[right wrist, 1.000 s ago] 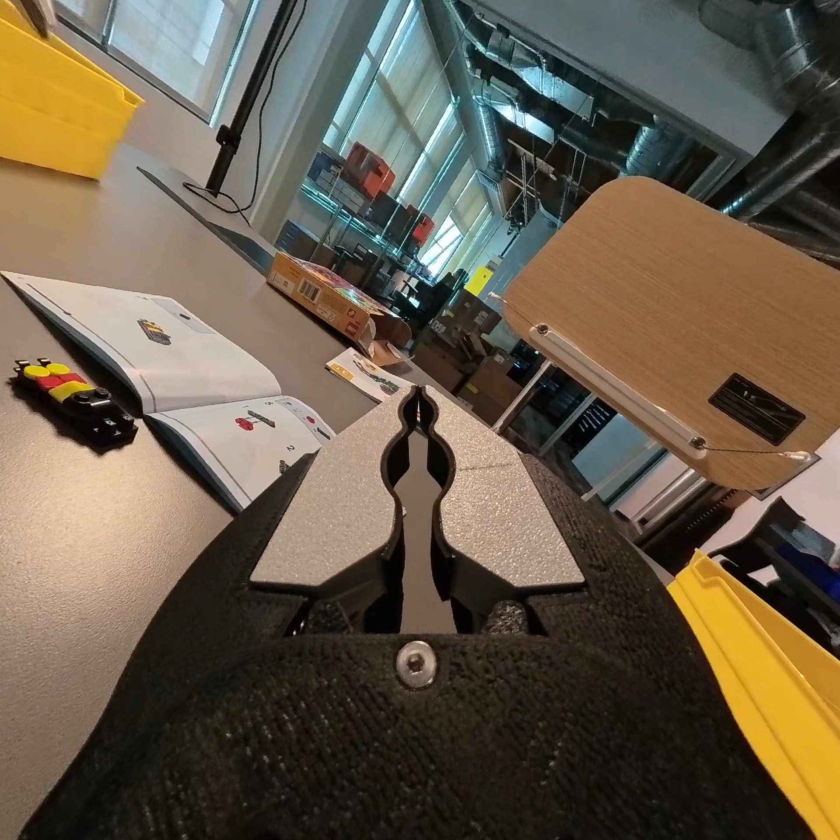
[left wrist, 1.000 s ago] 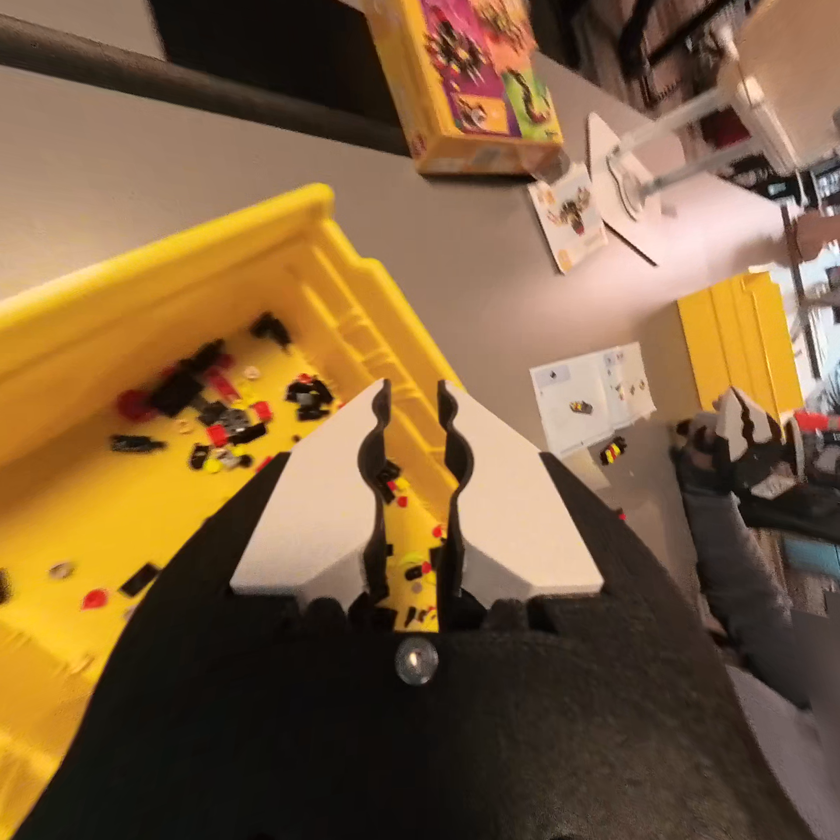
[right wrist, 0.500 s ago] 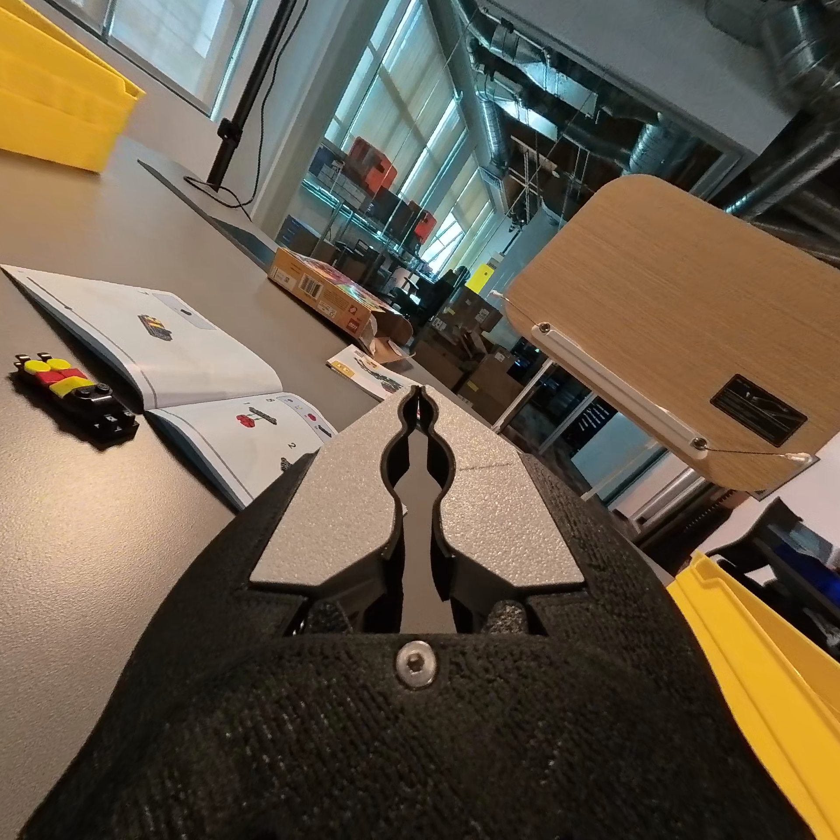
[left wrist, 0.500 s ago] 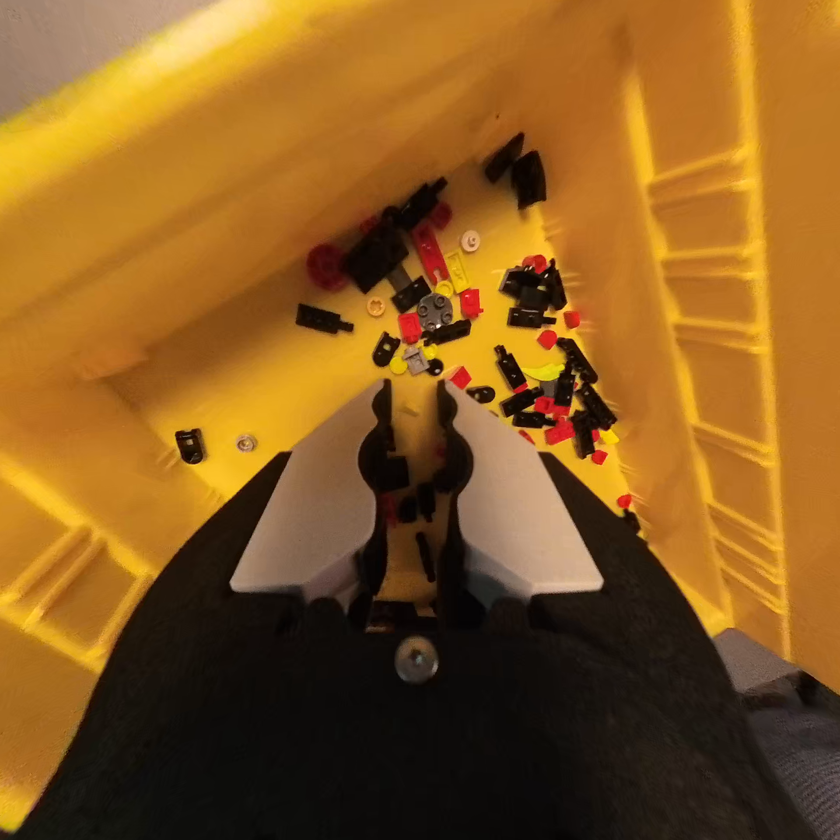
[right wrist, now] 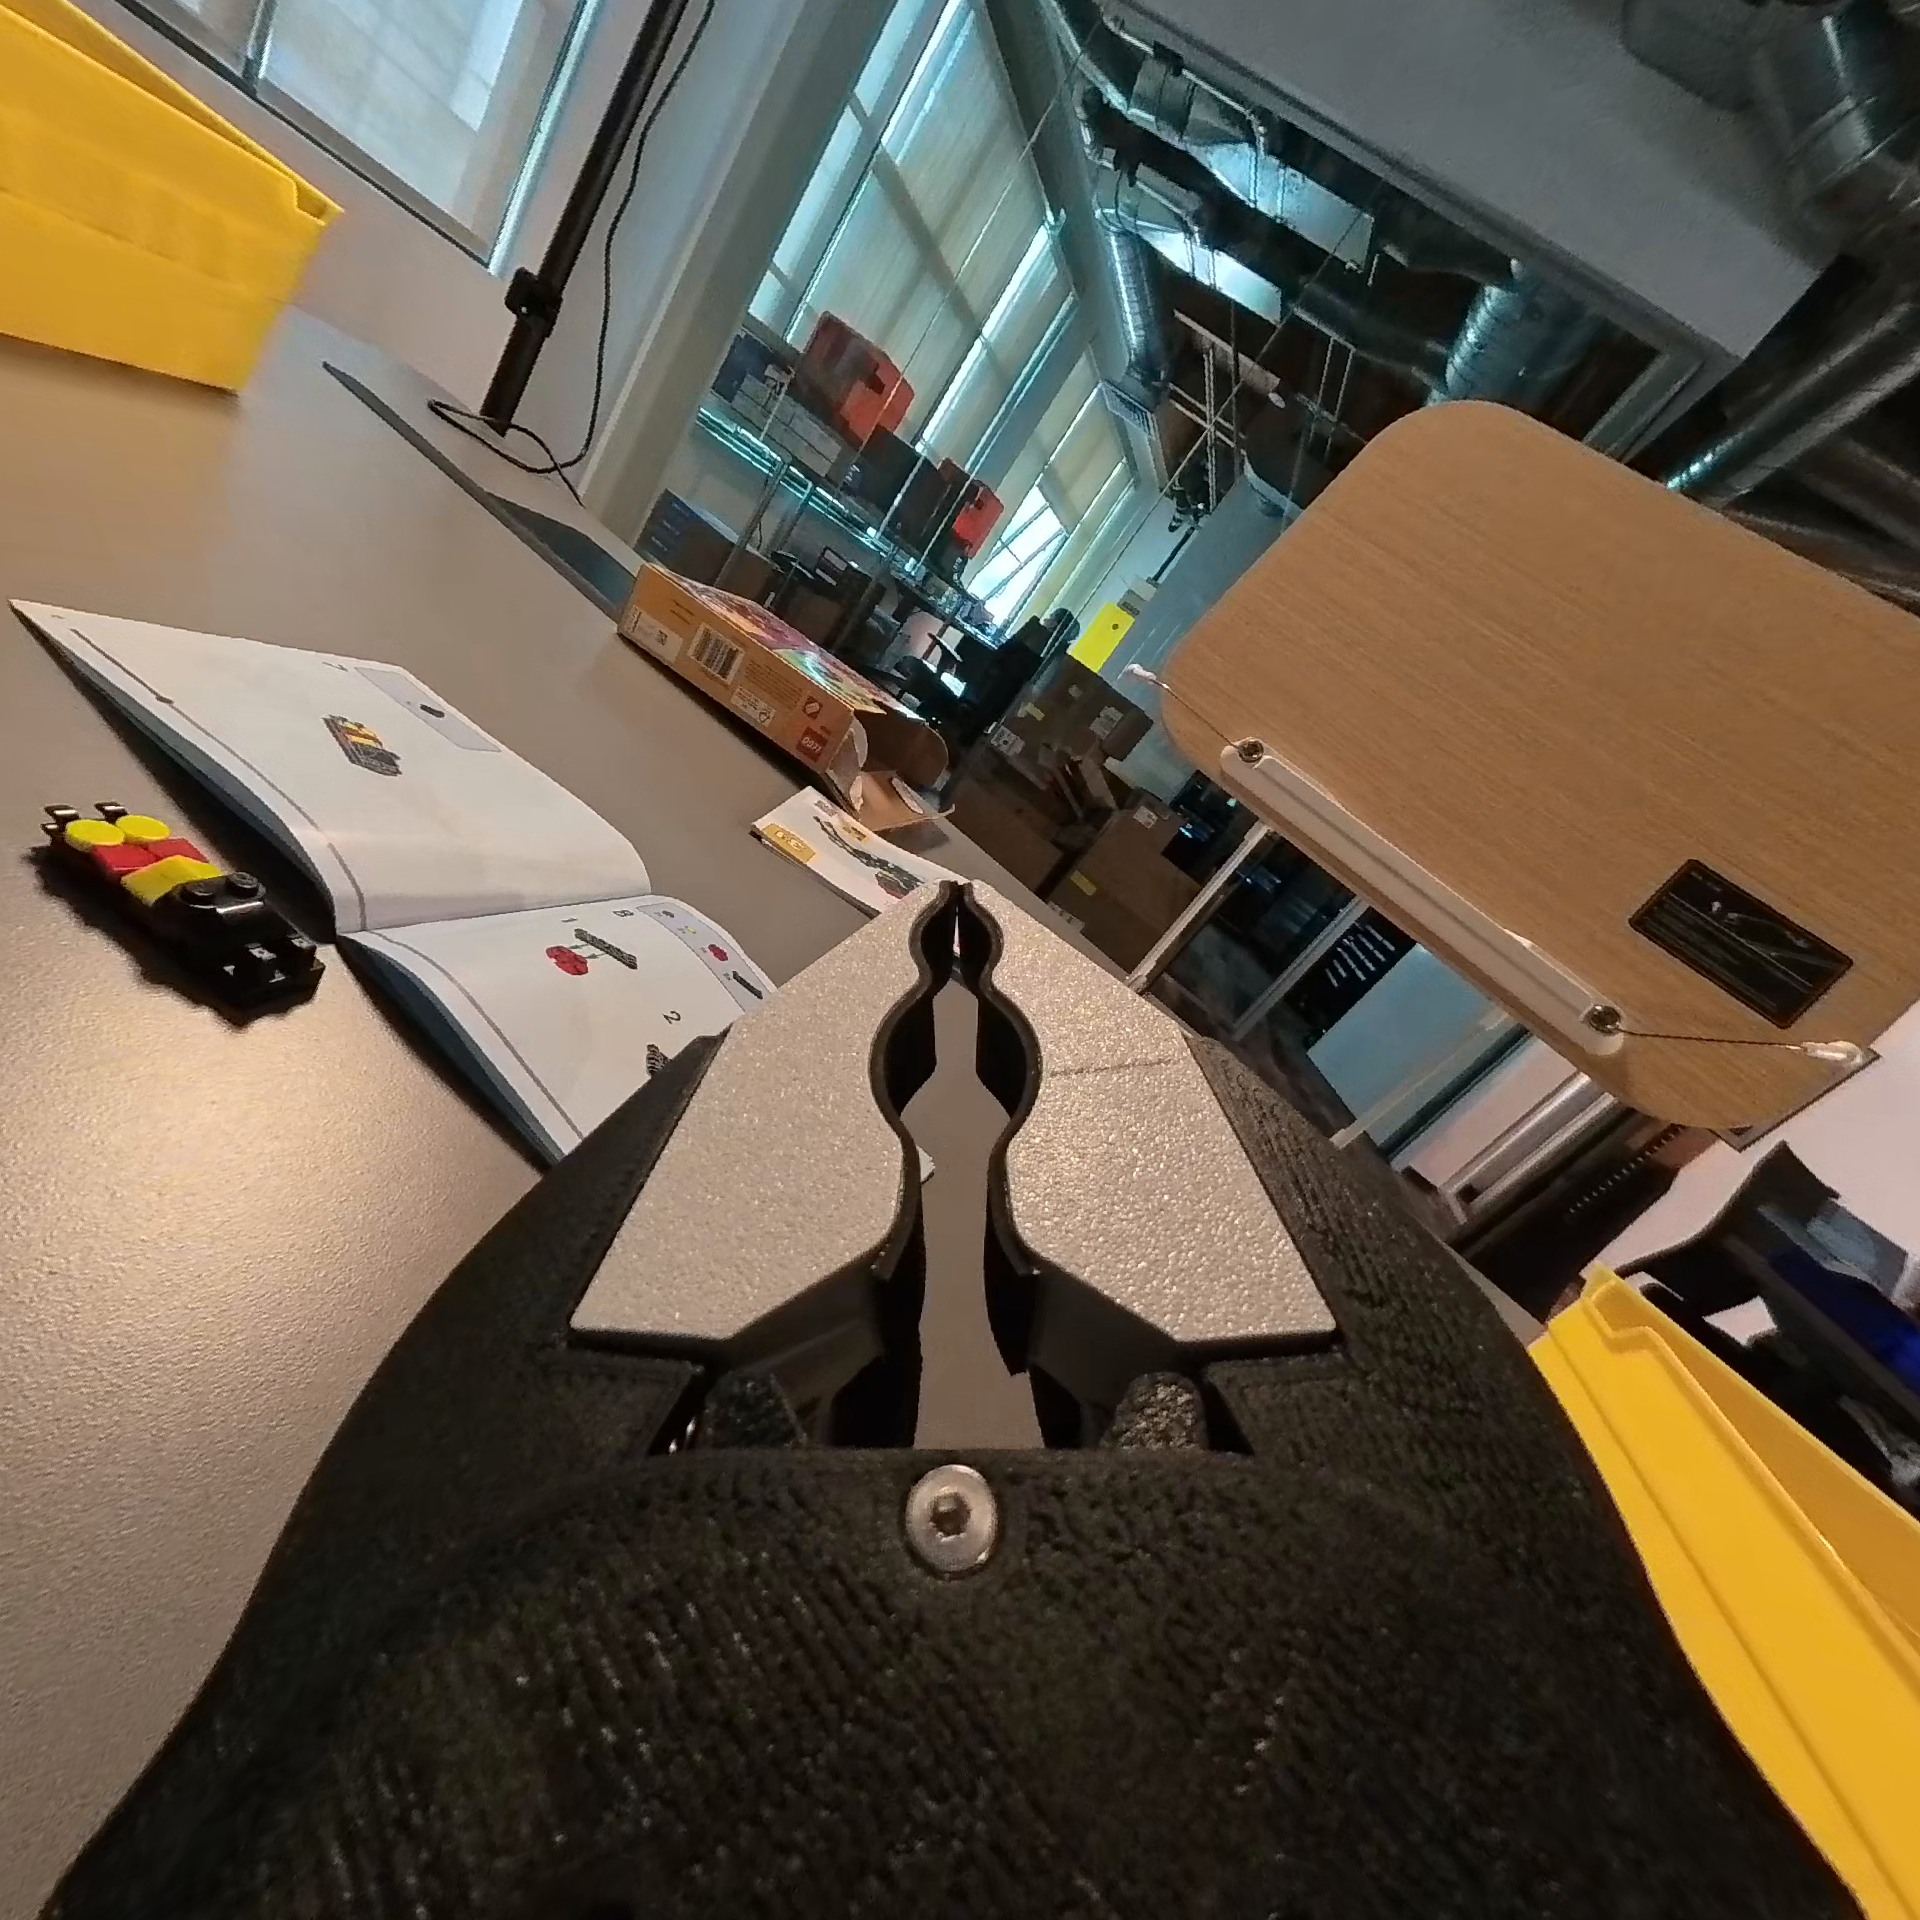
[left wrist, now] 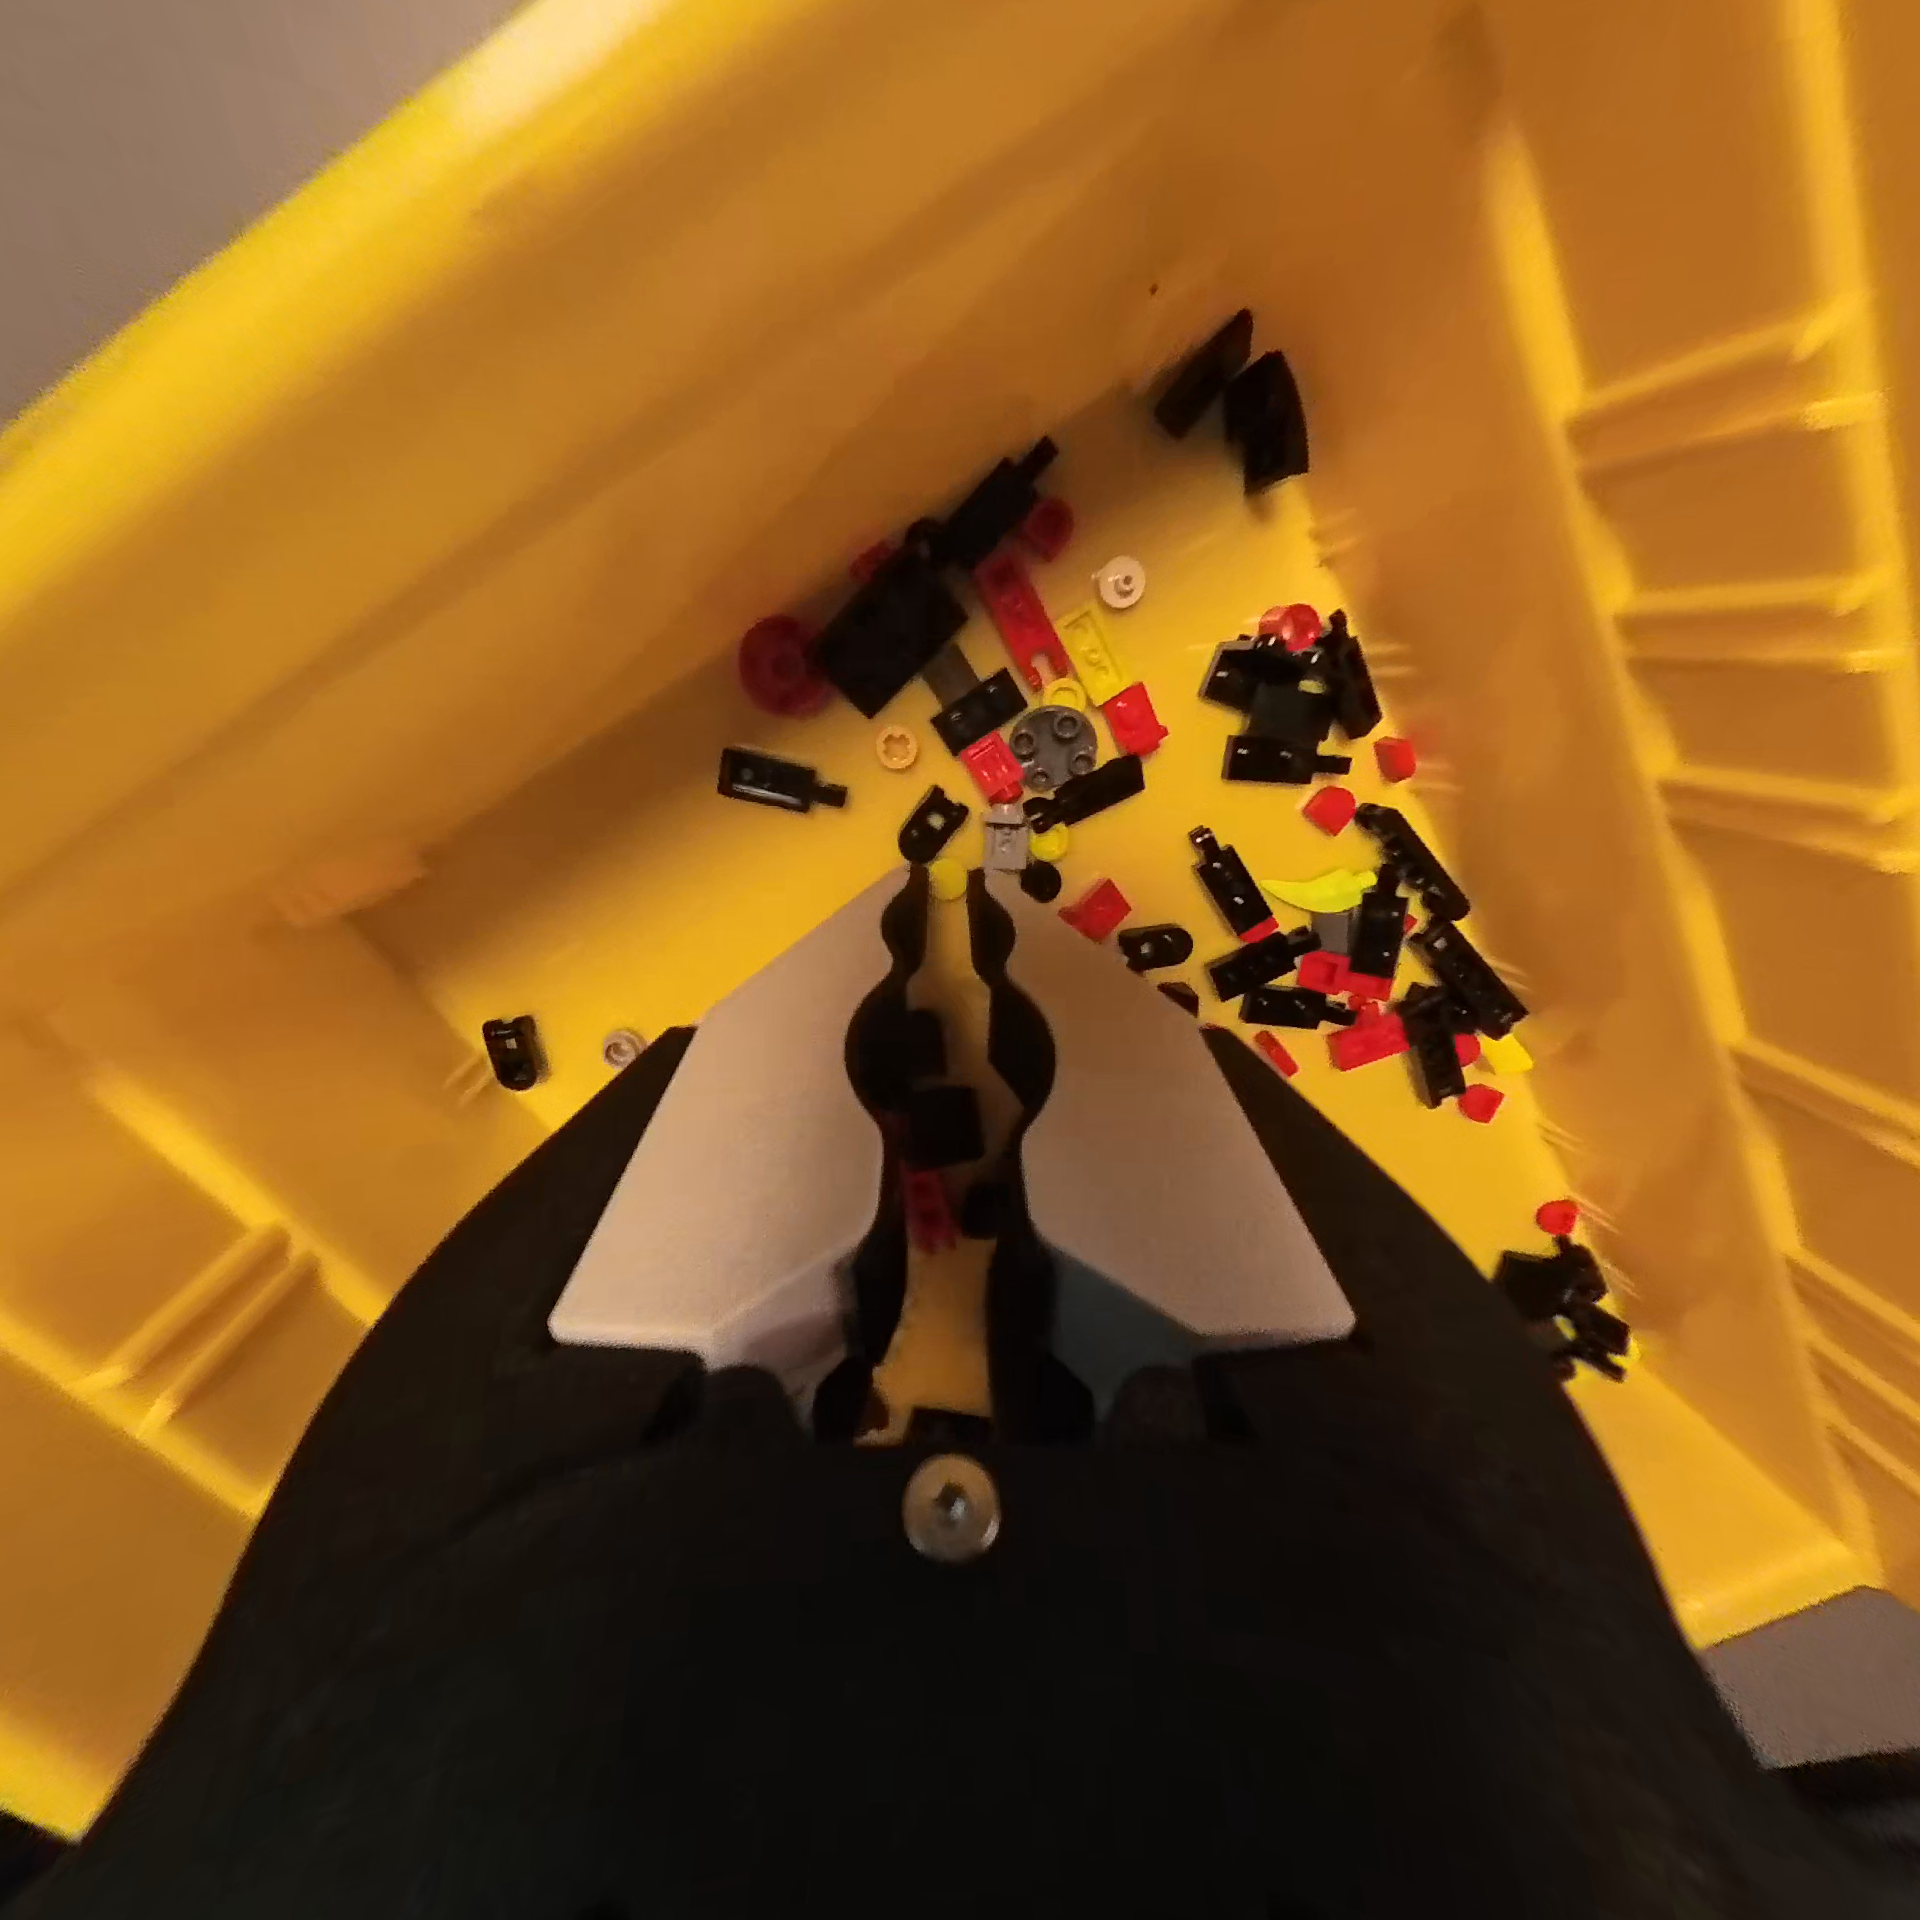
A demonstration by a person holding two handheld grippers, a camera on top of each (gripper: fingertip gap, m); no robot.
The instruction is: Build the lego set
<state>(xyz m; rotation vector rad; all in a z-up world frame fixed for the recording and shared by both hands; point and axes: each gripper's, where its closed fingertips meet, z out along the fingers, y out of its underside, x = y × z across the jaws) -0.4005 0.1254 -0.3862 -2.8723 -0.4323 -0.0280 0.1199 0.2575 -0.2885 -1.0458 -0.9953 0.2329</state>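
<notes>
My left gripper [left wrist: 944,896] points down into a yellow bin [left wrist: 520,416], its jaws a narrow gap apart. A small yellow round piece [left wrist: 950,879] lies right at the tips; I cannot tell if they touch it. Several loose black, red and yellow lego pieces lie beyond, among them a grey round plate [left wrist: 1057,750] and a red wheel [left wrist: 781,665]. My right gripper [right wrist: 956,906] is shut and empty, low over the grey table. A partly built black, red and yellow model [right wrist: 177,904] sits on the table to its left, beside the open instruction booklet [right wrist: 416,831].
A dense pile of pieces [left wrist: 1351,977] lies by the bin's right wall. In the right wrist view there are a lego box [right wrist: 748,675], a second leaflet [right wrist: 842,852], a wooden board on a stand [right wrist: 1558,727], stacked yellow bins [right wrist: 135,239] far left and a bin rim [right wrist: 1714,1507] at right. One gripper's finger ends stand about 55 cm off the other's. The red wheel [left wrist: 781,665] is about 4 cm from my left fingertips and 60 cm from my right.
My left gripper swung from above the bin's rim down into the bin toward the pieces, and its jaws have narrowed. My right gripper has barely moved.
</notes>
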